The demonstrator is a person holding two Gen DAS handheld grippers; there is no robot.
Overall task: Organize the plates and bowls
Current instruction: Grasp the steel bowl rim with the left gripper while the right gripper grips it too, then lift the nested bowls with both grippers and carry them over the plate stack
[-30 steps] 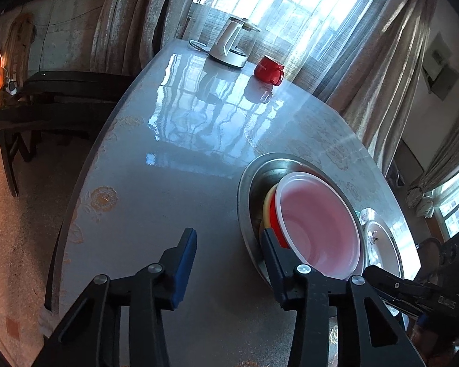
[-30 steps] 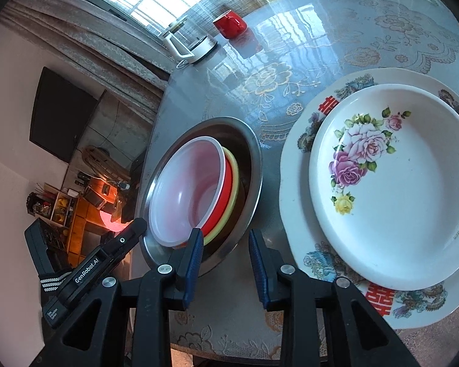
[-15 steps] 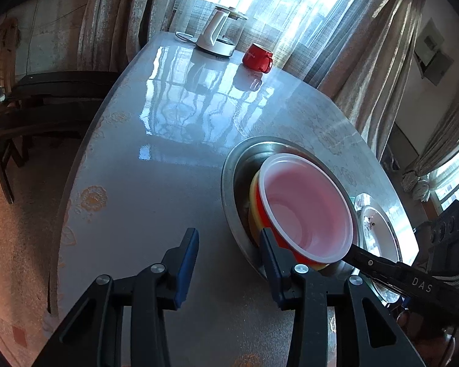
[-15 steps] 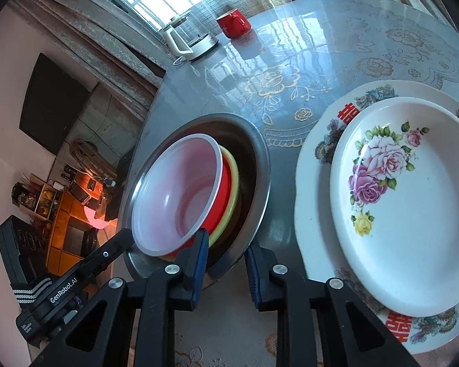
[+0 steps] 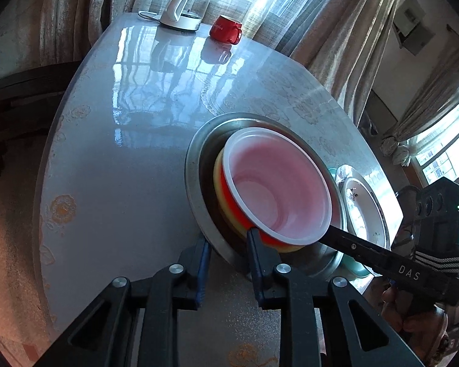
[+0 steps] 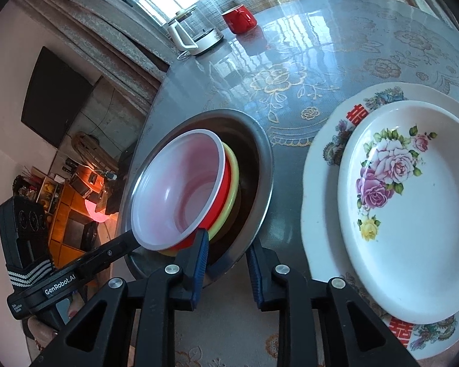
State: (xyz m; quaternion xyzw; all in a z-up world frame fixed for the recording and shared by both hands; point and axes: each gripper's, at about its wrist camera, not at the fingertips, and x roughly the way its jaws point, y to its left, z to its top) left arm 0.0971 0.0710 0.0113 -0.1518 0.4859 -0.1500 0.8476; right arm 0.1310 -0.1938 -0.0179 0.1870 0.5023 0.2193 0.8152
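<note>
A steel basin (image 5: 195, 183) (image 6: 261, 165) holds a nested stack: a yellow bowl (image 5: 218, 189) (image 6: 234, 180), a red bowl (image 5: 232, 206) (image 6: 222, 195) and a translucent white bowl (image 5: 278, 183) (image 6: 180, 186) on top. My left gripper (image 5: 228, 246) straddles the basin's near rim, one finger outside, one inside, jaws apart. My right gripper (image 6: 228, 249) straddles the rim on the other side the same way. A floral white plate (image 6: 413, 208) sits on a larger patterned plate (image 6: 327, 159) to the right.
A red mug (image 5: 226, 29) (image 6: 240, 20) and a glass kettle on its base (image 5: 185, 9) (image 6: 194, 32) stand at the table's far edge by the curtains. A dark chair (image 5: 18, 85) is off the table's left side.
Both grippers have moved in to the steel basin and now straddle its rim from opposite sides. Their jaws have narrowed a little.
</note>
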